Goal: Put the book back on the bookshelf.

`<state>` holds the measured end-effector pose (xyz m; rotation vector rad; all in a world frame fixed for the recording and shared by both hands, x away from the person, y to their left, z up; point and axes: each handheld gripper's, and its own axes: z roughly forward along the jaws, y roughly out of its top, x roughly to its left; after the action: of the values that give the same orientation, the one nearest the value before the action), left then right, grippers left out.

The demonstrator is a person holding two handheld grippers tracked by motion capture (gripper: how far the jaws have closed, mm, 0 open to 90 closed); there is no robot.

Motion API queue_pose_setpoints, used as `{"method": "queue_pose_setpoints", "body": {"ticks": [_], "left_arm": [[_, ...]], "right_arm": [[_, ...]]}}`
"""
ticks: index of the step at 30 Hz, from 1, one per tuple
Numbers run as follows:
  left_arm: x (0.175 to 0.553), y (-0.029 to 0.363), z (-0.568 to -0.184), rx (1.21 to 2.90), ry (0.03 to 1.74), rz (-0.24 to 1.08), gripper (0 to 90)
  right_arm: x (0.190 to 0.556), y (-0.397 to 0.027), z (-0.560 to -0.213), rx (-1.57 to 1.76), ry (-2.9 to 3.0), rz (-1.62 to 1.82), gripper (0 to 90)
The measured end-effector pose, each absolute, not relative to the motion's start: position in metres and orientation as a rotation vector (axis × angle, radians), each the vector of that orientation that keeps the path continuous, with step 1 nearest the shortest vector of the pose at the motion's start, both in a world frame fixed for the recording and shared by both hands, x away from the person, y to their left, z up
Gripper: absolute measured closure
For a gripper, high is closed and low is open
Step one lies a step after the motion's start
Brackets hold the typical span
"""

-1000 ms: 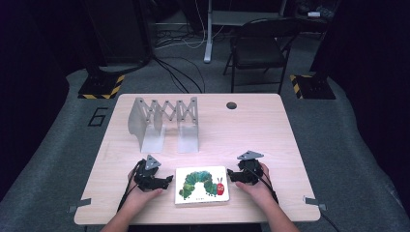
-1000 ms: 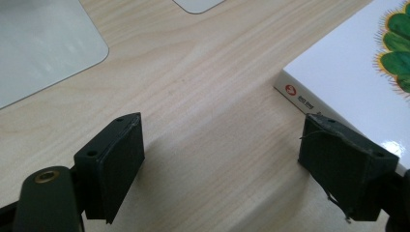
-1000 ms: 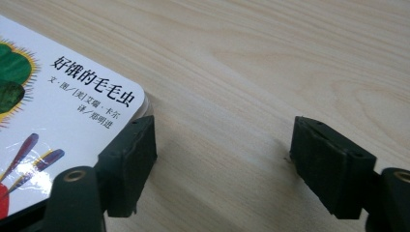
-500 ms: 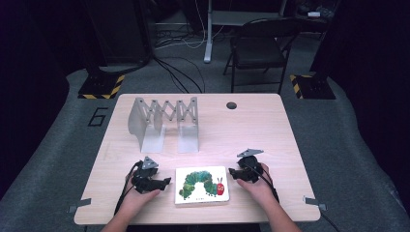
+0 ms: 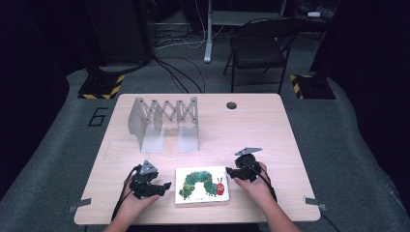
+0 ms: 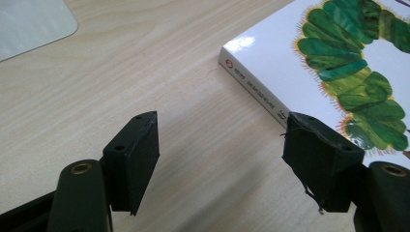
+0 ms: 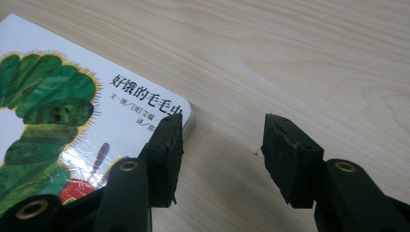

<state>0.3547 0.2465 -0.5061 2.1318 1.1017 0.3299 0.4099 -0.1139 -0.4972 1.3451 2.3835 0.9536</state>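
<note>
We judge the glossy white caterpillar board book [image 5: 203, 185] stiff, light, slippery, best pinched at its edges; left gripper [image 5: 165, 185] and right gripper [image 5: 228, 171] stand parted, holding nothing, the right's jaws just having narrowed.

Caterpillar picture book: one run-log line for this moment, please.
caterpillar picture book: flat on table | left gripper: open beside spine | right gripper: jaws just closing, nothing between | metal book rack: empty

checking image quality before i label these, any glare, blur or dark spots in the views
High view: the table is brightly lit, the floor around it falls off into near black, and the whole frame is soft. Left gripper view: glare on the near corner of the book, and the fingers look slightly blurred. Right gripper view: sheen on the glossy cover near the caterpillar's red head; the printed title is sharp.
</note>
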Motion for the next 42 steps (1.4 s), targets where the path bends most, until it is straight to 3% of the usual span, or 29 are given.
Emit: {"method": "queue_pose_setpoints", "body": {"ticks": [42], "left_arm": [[0.32, 0.199, -0.51, 2.263, 0.914, 0.226, 24.4]], "right_arm": [[0.413, -0.088, -0.499, 1.319, 2.497, 1.039, 48.9]]}}
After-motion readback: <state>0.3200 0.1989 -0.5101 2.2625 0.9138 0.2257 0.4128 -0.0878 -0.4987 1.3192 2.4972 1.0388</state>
